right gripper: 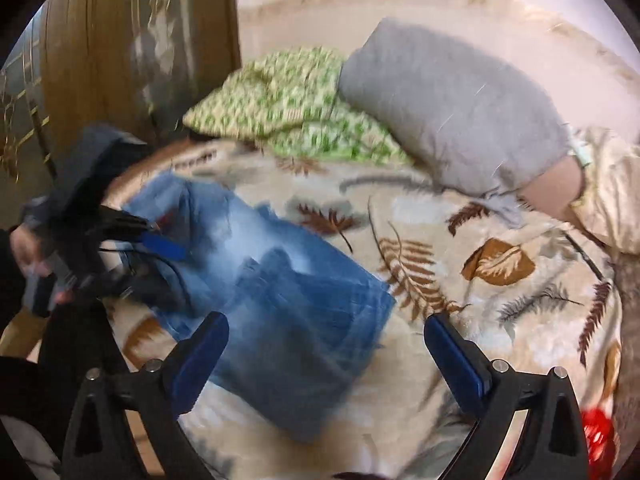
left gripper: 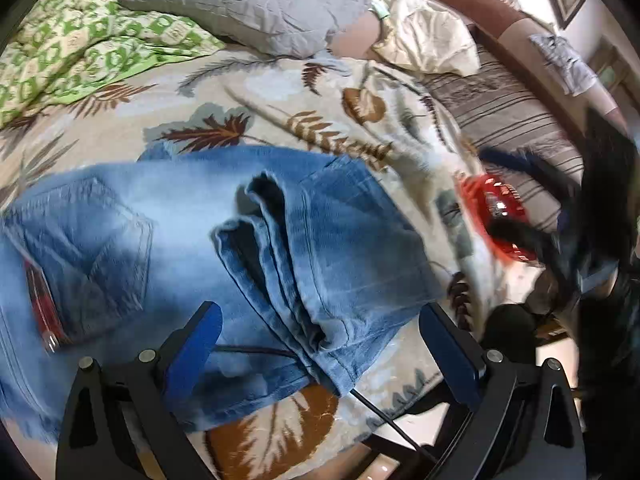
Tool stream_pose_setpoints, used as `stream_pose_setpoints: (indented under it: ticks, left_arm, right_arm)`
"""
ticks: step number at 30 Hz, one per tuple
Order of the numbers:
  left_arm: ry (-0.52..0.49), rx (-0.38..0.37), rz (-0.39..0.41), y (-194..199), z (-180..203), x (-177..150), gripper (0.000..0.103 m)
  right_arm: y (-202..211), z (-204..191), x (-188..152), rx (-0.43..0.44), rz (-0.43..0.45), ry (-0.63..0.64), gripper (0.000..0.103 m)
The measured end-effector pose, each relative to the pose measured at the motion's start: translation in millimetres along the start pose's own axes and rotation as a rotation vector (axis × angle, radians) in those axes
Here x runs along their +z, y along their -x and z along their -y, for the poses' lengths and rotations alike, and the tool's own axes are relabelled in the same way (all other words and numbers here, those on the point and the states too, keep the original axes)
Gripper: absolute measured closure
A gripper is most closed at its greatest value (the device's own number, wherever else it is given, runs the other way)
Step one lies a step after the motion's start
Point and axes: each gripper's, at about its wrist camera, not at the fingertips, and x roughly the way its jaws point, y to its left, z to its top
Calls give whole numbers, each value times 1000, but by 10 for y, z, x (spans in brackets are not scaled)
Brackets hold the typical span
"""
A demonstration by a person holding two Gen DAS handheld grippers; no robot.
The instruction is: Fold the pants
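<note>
Jaws of your left gripper (left gripper: 320, 344) wide apart, nothing held; folded hem edge of jeans (left gripper: 224, 240) lies directly between and ahead of them. Jeans rest on bed (left gripper: 280, 92), long axis running from pocket end at left to folded hems at right. Your right gripper (right gripper: 326, 356) likewise spread, empty, hovering over jeans' near corner, bulk lying ahead-left. Judgement: both near; left closer to hems, better placed for next fold.

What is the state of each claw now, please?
Left claw: open, holding nothing, above the jeans.
Right claw: open, holding nothing.
</note>
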Motion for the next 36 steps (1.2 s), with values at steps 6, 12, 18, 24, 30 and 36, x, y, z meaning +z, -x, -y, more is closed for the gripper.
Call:
stream_pose_setpoints:
  ticks: [6, 12, 18, 24, 30, 36]
  left_arm:
    - [58, 28, 29, -71, 129, -150, 4]
    - [67, 113, -34, -370, 51, -24, 4]
    - [95, 84, -10, -151, -10, 0, 4]
    - [45, 93, 28, 472, 171, -136, 4]
    - [11, 147, 29, 1116, 212, -310, 4]
    - [54, 160, 10, 764, 117, -475, 4]
  right_arm:
    - [-469, 310, 155, 52, -147, 108, 4]
    - [-859, 248, 266, 92, -223, 246, 11]
    - [-938, 164, 286, 120, -222, 236, 13]
    - [-858, 95, 307, 116, -202, 223, 13]
    - [-746, 57, 423, 131, -143, 187, 13]
    - [-735, -29, 407, 126, -155, 222, 13]
